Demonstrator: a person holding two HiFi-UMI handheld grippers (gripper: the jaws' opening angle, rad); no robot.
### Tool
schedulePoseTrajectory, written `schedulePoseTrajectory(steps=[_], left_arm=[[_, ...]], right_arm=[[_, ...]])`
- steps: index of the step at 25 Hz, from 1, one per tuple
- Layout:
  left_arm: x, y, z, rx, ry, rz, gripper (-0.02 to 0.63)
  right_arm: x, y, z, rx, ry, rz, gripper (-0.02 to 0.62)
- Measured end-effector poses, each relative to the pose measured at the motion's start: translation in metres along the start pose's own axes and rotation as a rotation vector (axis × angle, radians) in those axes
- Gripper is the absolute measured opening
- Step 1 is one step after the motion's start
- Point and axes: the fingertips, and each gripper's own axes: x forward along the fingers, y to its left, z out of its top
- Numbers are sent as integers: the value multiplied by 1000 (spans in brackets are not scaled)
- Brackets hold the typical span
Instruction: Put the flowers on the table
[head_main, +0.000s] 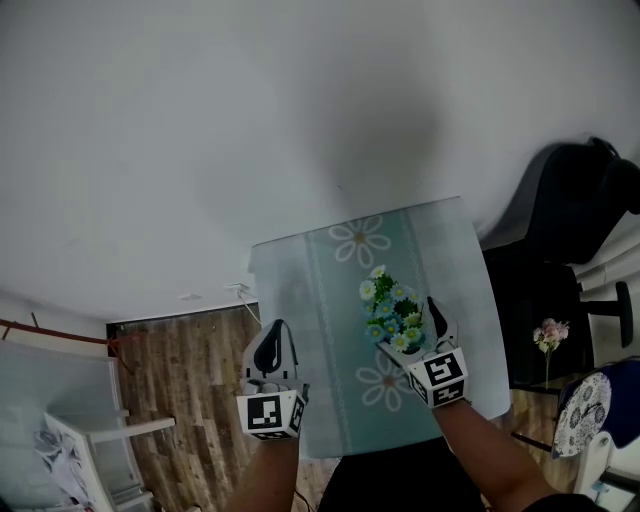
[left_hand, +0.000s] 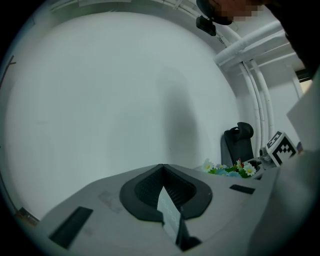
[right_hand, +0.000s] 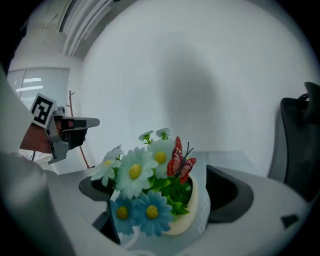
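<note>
Left gripper (head_main: 272, 345): we see its 2 jaws closed almost together on the thin edge of the daisy-print cloth (head_main: 320, 330). In its own view (left_hand: 167, 200) that cloth edge (left_hand: 167, 212) stands upright in the narrow gap.
Right gripper (head_main: 412, 335): we see its jaws held apart by the width of the pot, gripping it on both sides (right_hand: 160, 200).
Flowers (head_main: 392, 312): white and blue daisies (right_hand: 145, 175) in a cream pot (right_hand: 187, 222), with 1 red butterfly (right_hand: 179, 160) standing among them.
Where they sit: in the head view we find them over the right half of the cloth. We cannot tell whether the pot rests on it.
Cloth at the pot: a pale blue fold (right_hand: 202, 220) touches the pot's front.
Surroundings: a black chair (head_main: 560, 220) to the right and a wood floor (head_main: 190, 370) to the left.
</note>
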Motion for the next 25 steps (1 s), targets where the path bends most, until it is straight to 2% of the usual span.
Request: schedulePoseTrajectory(steps=[14,25], left_arm=[[-11,1,10,14,-4,0,3],[-19,-20,41,17,-37,-55,3]], right_arm=[[-20,8,34,-40,-29,0,543],[-47,-6,90,-51,-113,-41,543]])
